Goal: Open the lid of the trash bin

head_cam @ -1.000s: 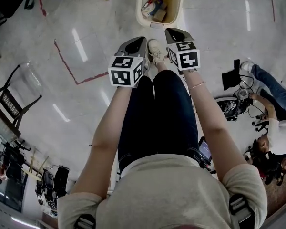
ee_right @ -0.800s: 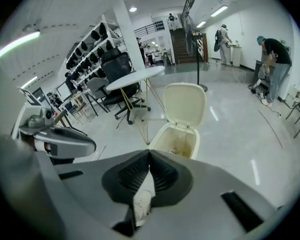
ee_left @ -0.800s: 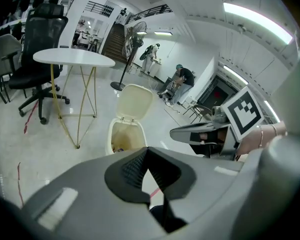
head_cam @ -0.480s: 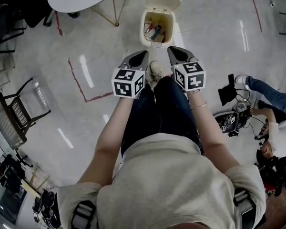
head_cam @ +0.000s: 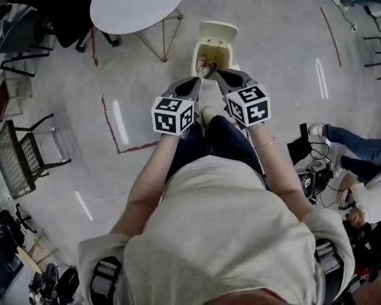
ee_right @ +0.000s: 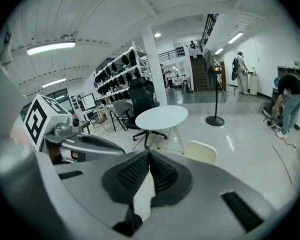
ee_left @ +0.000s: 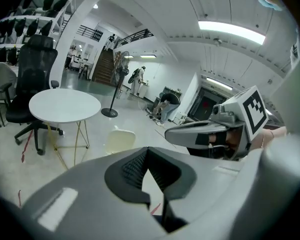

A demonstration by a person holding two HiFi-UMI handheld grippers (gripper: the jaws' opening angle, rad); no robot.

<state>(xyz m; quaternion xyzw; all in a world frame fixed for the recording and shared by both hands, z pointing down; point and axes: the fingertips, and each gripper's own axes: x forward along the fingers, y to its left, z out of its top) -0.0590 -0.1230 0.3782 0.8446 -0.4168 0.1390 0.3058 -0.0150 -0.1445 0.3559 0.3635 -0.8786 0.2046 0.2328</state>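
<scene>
The cream trash bin (head_cam: pixel 211 54) stands on the floor ahead, its lid (head_cam: pixel 218 30) tipped up and back, with rubbish showing inside. The lid's pale back also shows as the lid (ee_left: pixel 119 140) in the left gripper view and the lid (ee_right: pixel 200 152) in the right gripper view. My left gripper (head_cam: pixel 198 81) and right gripper (head_cam: pixel 218 74) are held side by side in the air, overlapping the bin's front in the head view. Both are shut on nothing: left gripper (ee_left: pixel 147 152), right gripper (ee_right: pixel 149 155). The person's shoe (head_cam: pixel 209 113) shows below them.
A round white table (head_cam: pixel 138 5) stands left of the bin, with a black office chair (head_cam: pixel 25 30) beyond it. A mesh chair (head_cam: pixel 22 157) and red floor tape (head_cam: pixel 112 127) lie at left. A person (head_cam: pixel 362 154) and gear on the floor (head_cam: pixel 317 180) are at right.
The bin has shrunk and slid up the head view while the table came in. Both grippers now overlap the bin's front. The lid stays up and the shoe sits farther from it.
</scene>
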